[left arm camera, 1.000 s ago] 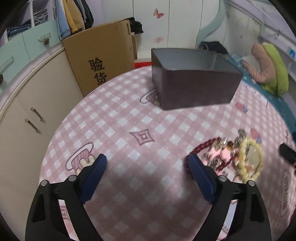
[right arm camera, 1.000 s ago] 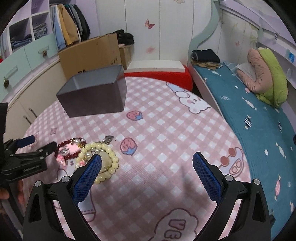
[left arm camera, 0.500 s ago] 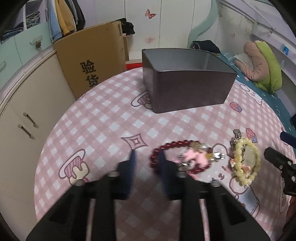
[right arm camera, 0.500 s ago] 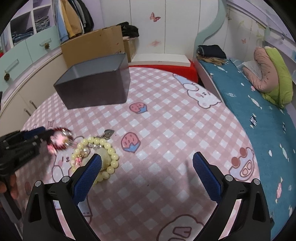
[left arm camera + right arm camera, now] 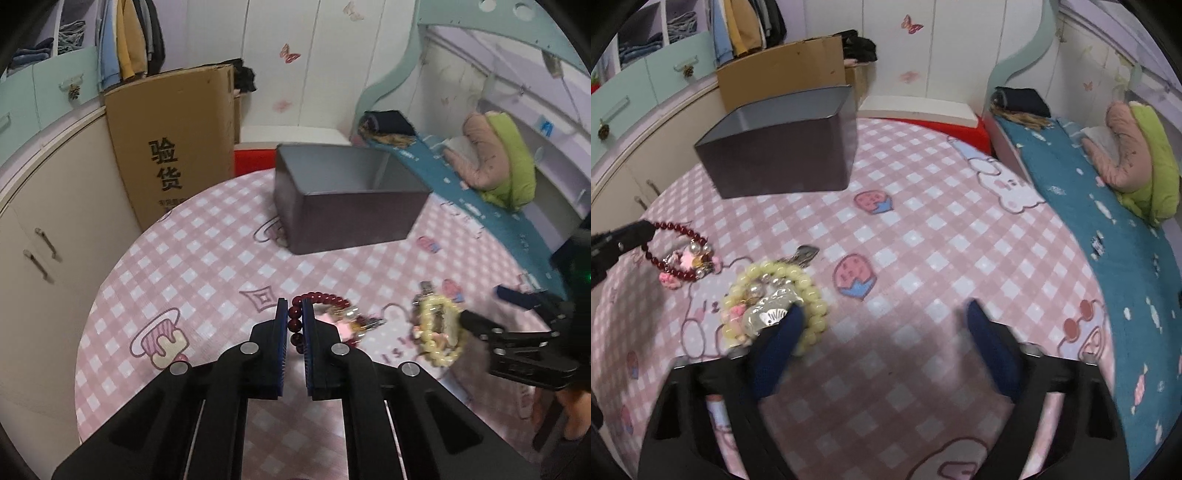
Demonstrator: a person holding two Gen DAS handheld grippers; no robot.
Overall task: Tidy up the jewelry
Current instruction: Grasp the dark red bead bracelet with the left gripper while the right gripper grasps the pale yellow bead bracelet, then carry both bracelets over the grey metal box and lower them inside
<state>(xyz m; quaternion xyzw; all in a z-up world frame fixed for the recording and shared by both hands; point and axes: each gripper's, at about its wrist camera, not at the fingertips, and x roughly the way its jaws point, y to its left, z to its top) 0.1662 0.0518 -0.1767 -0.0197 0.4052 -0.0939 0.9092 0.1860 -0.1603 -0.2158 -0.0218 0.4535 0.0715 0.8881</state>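
My left gripper [image 5: 294, 306] is shut on the near side of a red bead bracelet [image 5: 325, 297] with pink and pearl charms. The right wrist view shows this bracelet [image 5: 683, 254] hanging from the left gripper [image 5: 624, 240] just above the pink checked table [image 5: 923, 258]. A yellow bead bracelet [image 5: 809, 291] lies on the cloth. My right gripper [image 5: 882, 325] is low over it with its jaws closing. Its left finger [image 5: 779, 339] overlaps the bracelet's near rim, and the pads do not press on the beads. An open grey box [image 5: 354, 218] stands at the back.
A cardboard box [image 5: 173, 147] leans beside the table at the back left, against cream cabinets [image 5: 33, 258]. A bed with a blue sheet [image 5: 1108, 221] runs along the right. A small metal charm [image 5: 803, 253] lies just behind the yellow bracelet.
My left gripper went from wide open to shut on the red bracelet and rose with it. My right gripper sank onto the yellow bracelet and its jaws narrowed.
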